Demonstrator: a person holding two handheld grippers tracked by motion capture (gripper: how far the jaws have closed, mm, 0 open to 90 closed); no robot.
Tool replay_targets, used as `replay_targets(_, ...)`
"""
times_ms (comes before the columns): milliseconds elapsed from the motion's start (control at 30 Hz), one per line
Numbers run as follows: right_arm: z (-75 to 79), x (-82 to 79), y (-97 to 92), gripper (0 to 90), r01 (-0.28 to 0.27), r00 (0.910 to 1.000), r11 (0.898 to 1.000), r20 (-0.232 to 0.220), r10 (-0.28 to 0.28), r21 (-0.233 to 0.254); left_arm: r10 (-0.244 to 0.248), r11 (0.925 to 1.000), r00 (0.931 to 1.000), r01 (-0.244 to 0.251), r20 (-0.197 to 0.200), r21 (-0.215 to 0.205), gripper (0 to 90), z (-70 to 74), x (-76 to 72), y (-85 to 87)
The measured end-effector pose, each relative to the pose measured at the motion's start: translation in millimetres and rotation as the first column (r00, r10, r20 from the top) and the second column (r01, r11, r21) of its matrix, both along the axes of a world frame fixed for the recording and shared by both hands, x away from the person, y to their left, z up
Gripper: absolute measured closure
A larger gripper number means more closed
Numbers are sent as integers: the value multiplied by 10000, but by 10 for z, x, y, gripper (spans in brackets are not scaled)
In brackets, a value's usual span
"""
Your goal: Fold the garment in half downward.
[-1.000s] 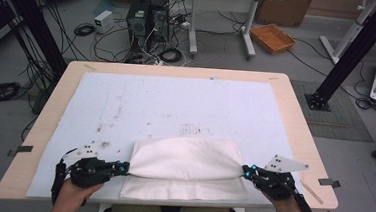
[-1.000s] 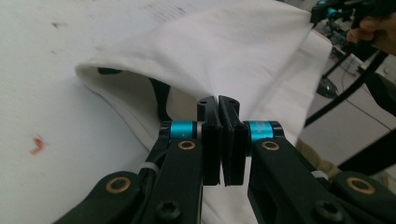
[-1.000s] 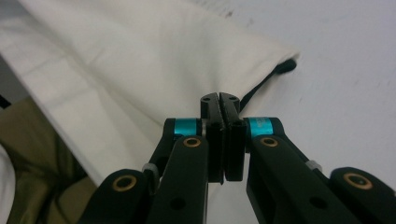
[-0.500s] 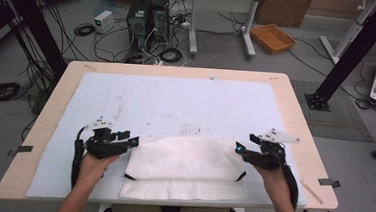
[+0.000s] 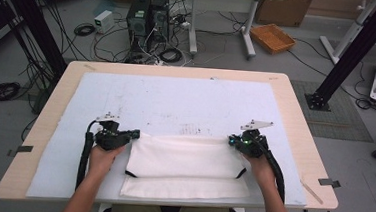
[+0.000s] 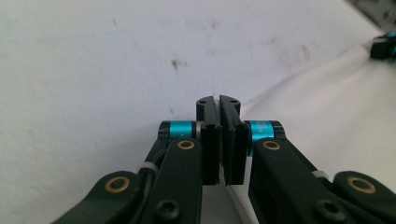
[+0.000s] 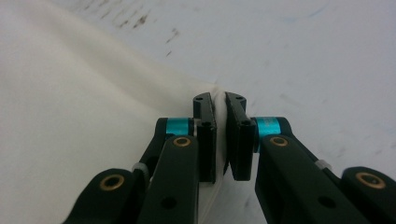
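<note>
- Two grippers work one white cloth bag, which lies flat along the near edge of the desk, on the pale mat that covers most of the top.
- High view: left gripper sits at the bag's far left corner, right gripper at its far right corner; each points inward along the bag's far edge. A black strap shows at the bag's left side, another at its right.
- High view alone takes in the floor beyond the desk: computer towers, loose cables, an orange tray.
- Left gripper view: left gripper jaws have just been closing and stand pressed together, a thin white edge of the bag caught between them; stained mat to their left, bag to their right. The other gripper's tip shows at the upper right corner.
- Right gripper view: right gripper jaws have likewise just been closing; they are clamped on a bunched corner of the bag, white fabric visible in the narrow slit.
</note>
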State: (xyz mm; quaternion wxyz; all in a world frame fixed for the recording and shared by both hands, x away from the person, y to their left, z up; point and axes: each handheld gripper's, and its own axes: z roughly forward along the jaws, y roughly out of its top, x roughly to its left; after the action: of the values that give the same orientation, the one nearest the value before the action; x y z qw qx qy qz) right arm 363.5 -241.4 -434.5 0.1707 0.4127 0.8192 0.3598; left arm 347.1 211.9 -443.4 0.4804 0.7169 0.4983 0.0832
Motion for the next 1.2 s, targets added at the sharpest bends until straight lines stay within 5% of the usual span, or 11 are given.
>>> replay_targets(167,80,141,-15,841,515,9910,9985,1226,-537,208,917,9945,9940,-883,599,-571,871,58,141,8)
replay_targets(433,24,327,12,823,1153,9804,9925,1562,-1202,402,1340,9890,9859,-1266,1002,-770,846,5,314,-41)
replay_targets(467,3,326,24,738,1197,9810,9918,1484,-1252,452,1275,9907,9874,-1222,933,-599,750,11,303,-42)
replay_targets(500,7,300,30,544,1321,9793,9907,1507,-1354,313,1221,9918,9871,-1173,1034,-513,663,37,241,-33)
replay_targets(533,21,275,25,467,1418,9786,9895,1469,-1443,277,1185,9925,9861,-1142,1165,-434,648,51,204,-21)
replay_targets(667,92,62,-42,358,1566,9765,9872,1449,-1595,308,775,9970,9879,-763,1344,-139,615,80,-42,49)
replay_targets(767,84,-149,-110,385,1219,9819,9911,1393,-1284,543,385,9992,9912,-370,1267,-137,617,48,-183,75)
replay_targets(833,79,-238,-153,531,862,9911,9946,972,-915,575,24,9998,9959,-8,907,-178,617,64,-282,57)
replay_targets(933,88,-346,-188,635,572,9959,9966,669,-612,594,-302,9993,9945,279,1001,239,622,52,-370,-8)
replay_targets(1133,27,-430,-240,639,583,9981,9963,166,-594,626,-733,9937,9966,697,381,880,668,-45,-379,-85)
replay_targets(1200,-2,-419,-250,743,525,9986,9969,-142,-517,583,-821,9915,9958,774,409,1047,754,-55,-377,-100)
